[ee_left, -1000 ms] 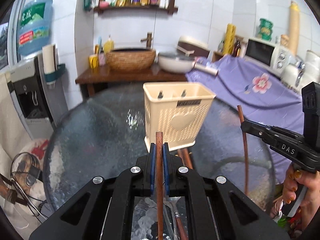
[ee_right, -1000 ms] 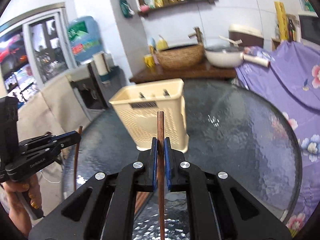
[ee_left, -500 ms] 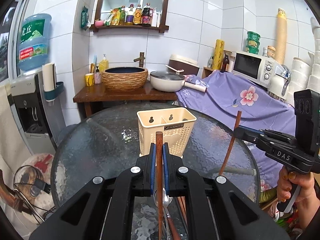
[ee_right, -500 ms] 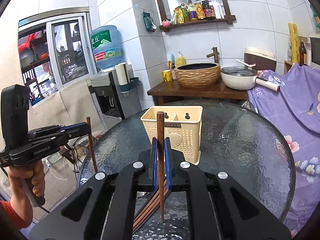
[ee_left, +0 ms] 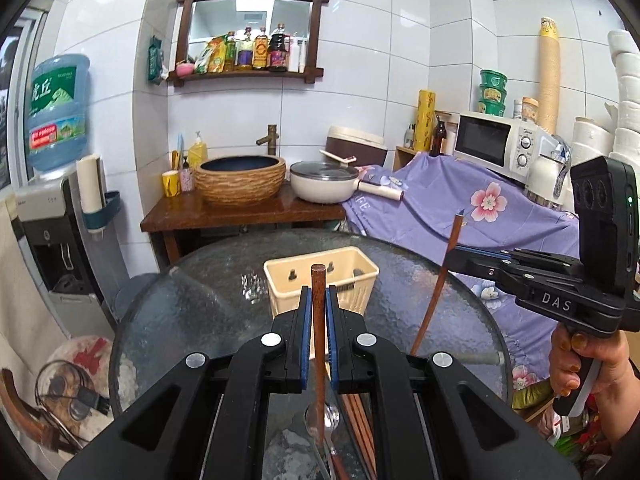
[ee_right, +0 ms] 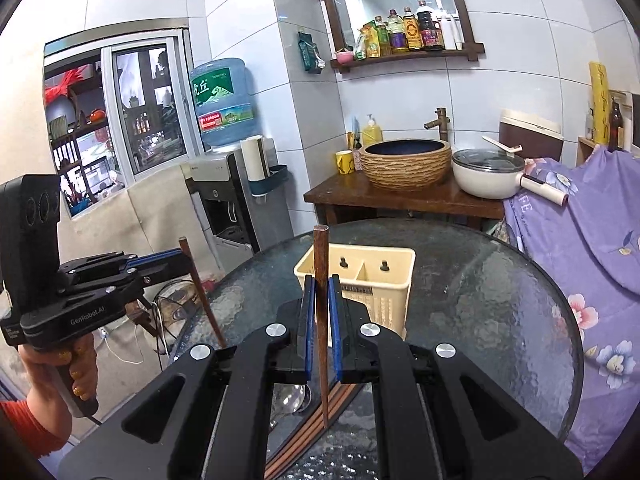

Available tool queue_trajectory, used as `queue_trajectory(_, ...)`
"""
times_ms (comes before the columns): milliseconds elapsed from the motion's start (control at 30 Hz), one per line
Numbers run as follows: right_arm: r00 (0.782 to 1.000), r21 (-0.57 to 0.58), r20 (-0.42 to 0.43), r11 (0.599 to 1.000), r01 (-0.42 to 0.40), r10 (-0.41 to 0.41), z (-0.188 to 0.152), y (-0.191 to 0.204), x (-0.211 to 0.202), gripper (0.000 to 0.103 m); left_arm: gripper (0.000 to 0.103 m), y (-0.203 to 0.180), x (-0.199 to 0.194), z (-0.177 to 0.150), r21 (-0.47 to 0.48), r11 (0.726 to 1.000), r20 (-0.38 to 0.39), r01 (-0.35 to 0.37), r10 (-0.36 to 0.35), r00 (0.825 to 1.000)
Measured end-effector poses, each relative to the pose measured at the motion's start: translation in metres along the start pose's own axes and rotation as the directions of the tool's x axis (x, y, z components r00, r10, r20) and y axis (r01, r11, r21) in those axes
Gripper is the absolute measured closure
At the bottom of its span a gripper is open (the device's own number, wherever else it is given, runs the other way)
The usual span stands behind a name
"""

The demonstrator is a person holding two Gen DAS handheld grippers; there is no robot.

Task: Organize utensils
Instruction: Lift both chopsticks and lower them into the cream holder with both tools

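Note:
My left gripper [ee_left: 319, 294] is shut on a brown wooden chopstick [ee_left: 319, 380] that stands nearly upright between the blue pads. My right gripper [ee_right: 321, 284] is shut on a second chopstick [ee_right: 321, 248], also held upright. Each gripper shows in the other's view: the right gripper [ee_left: 460, 258] with its tilted chopstick [ee_left: 434, 292], and the left gripper [ee_right: 180, 260] with its chopstick [ee_right: 204, 304]. Ahead of both stands a cream two-compartment utensil holder [ee_left: 360, 266] [ee_right: 400, 252] on the round glass table [ee_left: 192, 308]. More chopsticks [ee_left: 358, 420] and a metal spoon [ee_left: 328, 416] lie below the grippers.
Behind the glass table [ee_right: 480, 300] is a wooden side table [ee_left: 240, 212] with a woven basin and a white pot [ee_left: 324, 184]. A purple flowered cloth [ee_left: 460, 208] drapes to the right, a water dispenser [ee_left: 52, 216] stands to the left. A person's hands grip both handles.
Both grippers have risen with their chopsticks and drawn back from the holder, which now looks smaller and lower. The loose chopsticks and spoon on the table have come into view.

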State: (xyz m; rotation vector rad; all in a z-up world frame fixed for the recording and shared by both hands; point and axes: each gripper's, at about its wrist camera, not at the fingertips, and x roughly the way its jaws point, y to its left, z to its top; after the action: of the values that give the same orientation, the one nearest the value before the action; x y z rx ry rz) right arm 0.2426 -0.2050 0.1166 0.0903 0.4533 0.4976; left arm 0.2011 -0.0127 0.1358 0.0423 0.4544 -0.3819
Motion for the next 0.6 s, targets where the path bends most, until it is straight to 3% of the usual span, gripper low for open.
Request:
queue_trajectory(333, 0.996, 0.031, 0.085, 0.999, 0.023, -0.026, 0.096, -0.008, -0.002, 0.095, 0.096, 0.001, 0.003, 0.101, -0.023, 1.000, 0.097, 0.008, -0.006, 0.995)
queue_trajectory(467, 0.988, 0.022, 0.124, 0.995, 0.093, -0.095, 0.136, -0.009, 0.006, 0.095, 0.096, 0.005, 0.018, 0.140, -0.051, 0.998, 0.129, -0.040, 0.046, 0.991)
queue_trajectory(600, 0.980, 0.032, 0.133, 0.989, 0.148, -0.151, 0.155, -0.016, 0.025, 0.095, 0.096, 0.015, 0.042, 0.152, -0.107, 0.993, 0.121, -0.052, 0.065, 0.991)
